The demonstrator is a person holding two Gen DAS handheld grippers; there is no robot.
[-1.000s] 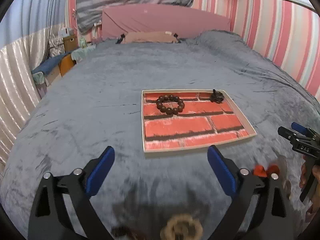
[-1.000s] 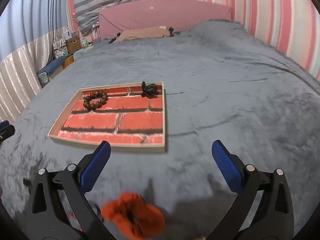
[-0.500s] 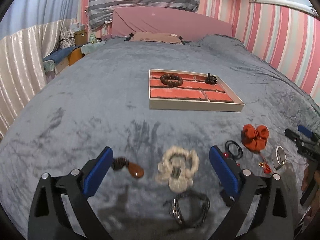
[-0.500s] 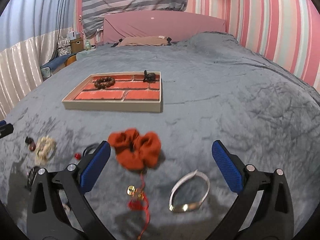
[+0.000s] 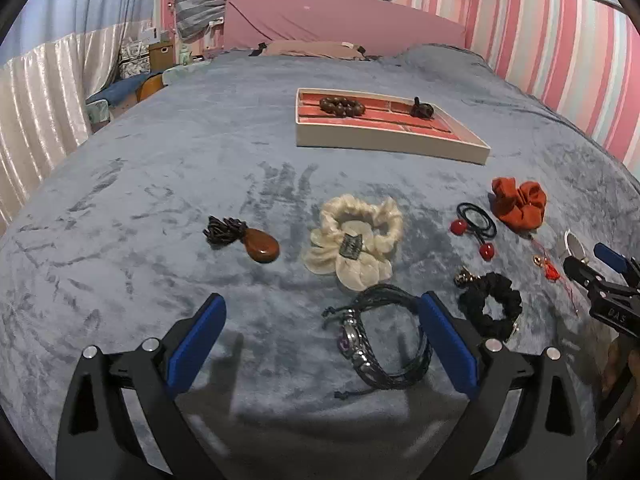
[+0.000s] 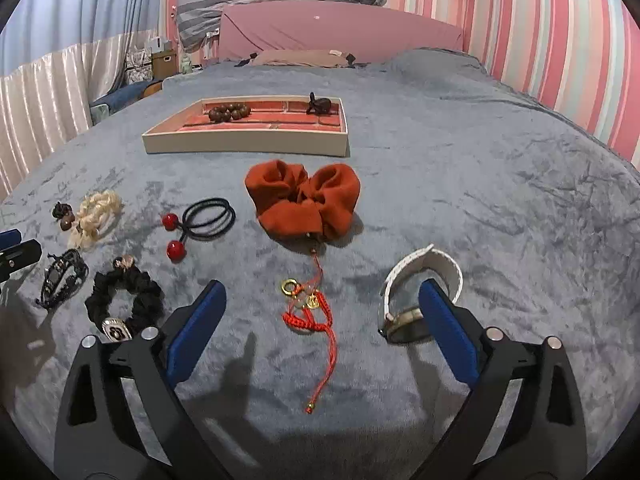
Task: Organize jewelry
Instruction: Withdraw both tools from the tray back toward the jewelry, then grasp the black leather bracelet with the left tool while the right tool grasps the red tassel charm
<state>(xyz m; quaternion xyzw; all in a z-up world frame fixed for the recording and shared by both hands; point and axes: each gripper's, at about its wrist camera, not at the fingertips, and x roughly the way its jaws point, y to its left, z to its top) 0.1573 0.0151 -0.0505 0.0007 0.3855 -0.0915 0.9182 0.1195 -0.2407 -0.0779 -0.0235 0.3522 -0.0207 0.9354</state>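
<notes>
on the grey-blue bed [image 5: 168,168] the jewelry lies in a loose row, with the tray [image 5: 384,146] set well beyond it toward the headboard. the tray's brick-patterned floor holds a brown bead bracelet [image 5: 342,106] on its left and a small dark piece [image 5: 422,110] on its right.

the left tool [image 5: 322,330] hovers low over the bed with its blue pads wide apart, gripping nothing. a dark braided bracelet [image 5: 384,338] lies between them, close against the right pad. just ahead sits a cream scrunchie [image 5: 354,240]; a brown pendant on a dark cord [image 5: 248,240] lies to its left, and a black scrunchie [image 5: 492,310] just right of the right pad.

the right tool [image 6: 322,328] is likewise spread open and empty. a red cord charm with gold rings [image 6: 310,308] lies between its pads, nearer the middle. a white-strapped watch [image 6: 420,292] stands on edge against the right pad, partly hidden by it. an orange scrunchie [image 6: 304,200] sits ahead of the charm, and a black hair tie with two red beads [image 6: 200,220] to the left of that.
</notes>
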